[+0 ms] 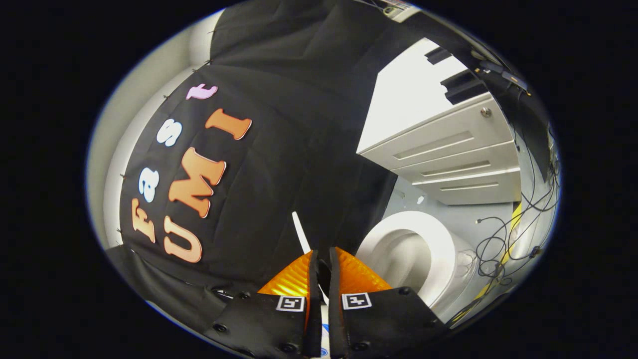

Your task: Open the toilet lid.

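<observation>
My gripper (321, 257) is shut on the toilet lid (300, 230). The lid shows edge-on as a thin white strip that runs out from between the two fingertips and up against the black cloth. It is lifted clear of the toilet. The white seat ring (438, 234) and the open bowl (406, 262) lie uncovered just to the right of the fingers. The rest of the lid is hidden behind the fingers.
A white cabinet (448, 149) with several drawers stands beyond the toilet. Loose black cables (498, 249) and a yellow strip (511, 224) hang beside the bowl's far side. The booth's black cloth wall (279, 149) rises close on the left.
</observation>
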`<state>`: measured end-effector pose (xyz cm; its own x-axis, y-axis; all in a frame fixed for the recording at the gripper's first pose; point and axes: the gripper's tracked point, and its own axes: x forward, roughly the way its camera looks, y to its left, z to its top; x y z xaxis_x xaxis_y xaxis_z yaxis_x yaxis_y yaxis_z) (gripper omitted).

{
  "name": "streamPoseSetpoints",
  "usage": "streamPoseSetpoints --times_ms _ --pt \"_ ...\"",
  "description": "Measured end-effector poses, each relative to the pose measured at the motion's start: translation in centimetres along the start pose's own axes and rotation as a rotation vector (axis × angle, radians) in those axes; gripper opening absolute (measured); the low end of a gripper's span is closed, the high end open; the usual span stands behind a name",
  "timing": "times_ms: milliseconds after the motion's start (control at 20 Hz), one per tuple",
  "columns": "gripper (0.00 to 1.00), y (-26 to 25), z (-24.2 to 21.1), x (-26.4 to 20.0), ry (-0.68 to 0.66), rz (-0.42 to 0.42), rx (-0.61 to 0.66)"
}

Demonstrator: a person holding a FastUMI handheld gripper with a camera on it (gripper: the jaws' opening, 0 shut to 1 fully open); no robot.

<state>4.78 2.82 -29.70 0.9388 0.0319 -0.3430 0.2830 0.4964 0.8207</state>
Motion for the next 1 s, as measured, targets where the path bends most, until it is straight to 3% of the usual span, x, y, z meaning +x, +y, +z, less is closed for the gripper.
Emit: streamPoseSetpoints --times_ms 200,1000 --pt "0.14 3.6 -1.4 -1.2 -0.004 0.023 -0.028" --pt "0.14 14.8 -8.9 -4.3 0.009 0.108 -0.332"
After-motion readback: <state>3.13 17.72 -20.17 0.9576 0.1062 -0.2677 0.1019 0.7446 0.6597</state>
